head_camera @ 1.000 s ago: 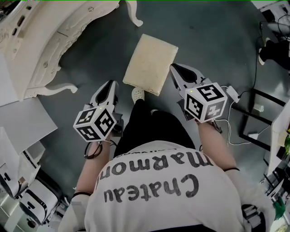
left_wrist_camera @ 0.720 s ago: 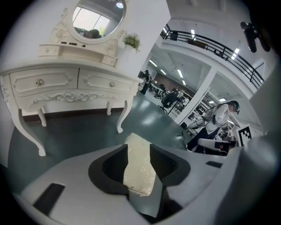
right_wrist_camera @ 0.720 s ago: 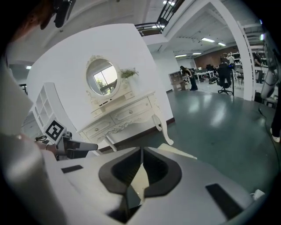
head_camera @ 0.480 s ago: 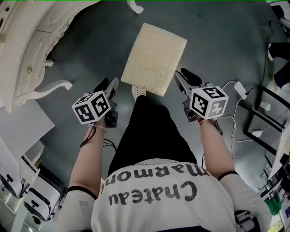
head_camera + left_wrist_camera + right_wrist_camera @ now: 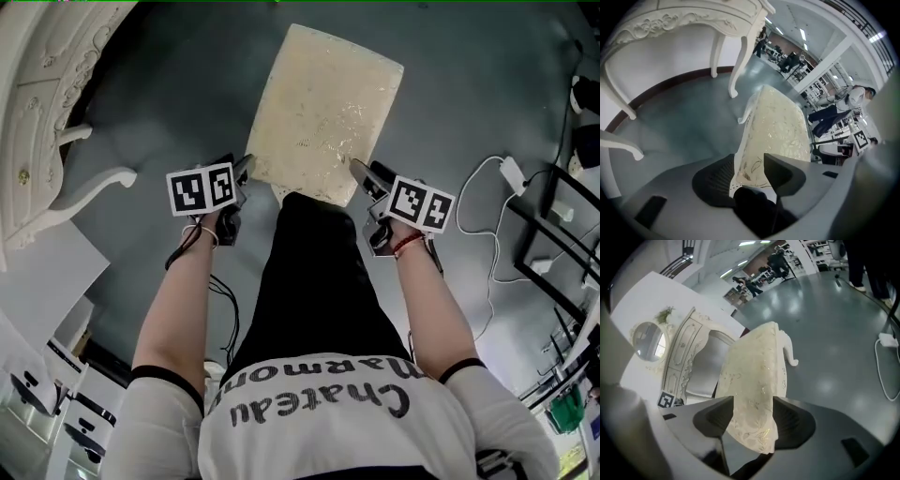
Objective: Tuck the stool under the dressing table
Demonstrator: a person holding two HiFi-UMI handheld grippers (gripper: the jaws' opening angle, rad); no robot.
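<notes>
We now hold the left hand-held gripper (image 5: 246,169) and right hand-held gripper (image 5: 362,171) lower, jaws just opened wide astride the cream cushioned stool (image 5: 323,103), unclamped; tucking it under the white carved dressing table (image 5: 37,103) remains.

The smooth grey-green floor (image 5: 169,122) carries a cream upholstered rectangular stool (image 5: 323,108) near the middle. The stool stands apart from the white carved wooden dressing table (image 5: 37,112) at the left, whose curved white leg (image 5: 94,190) rests on the floor. At the right a thin white cable (image 5: 487,272) loops across the floor to a small white power adapter (image 5: 512,172), near a black metal frame (image 5: 553,267). A flat white panel (image 5: 47,272) sits at lower left
</notes>
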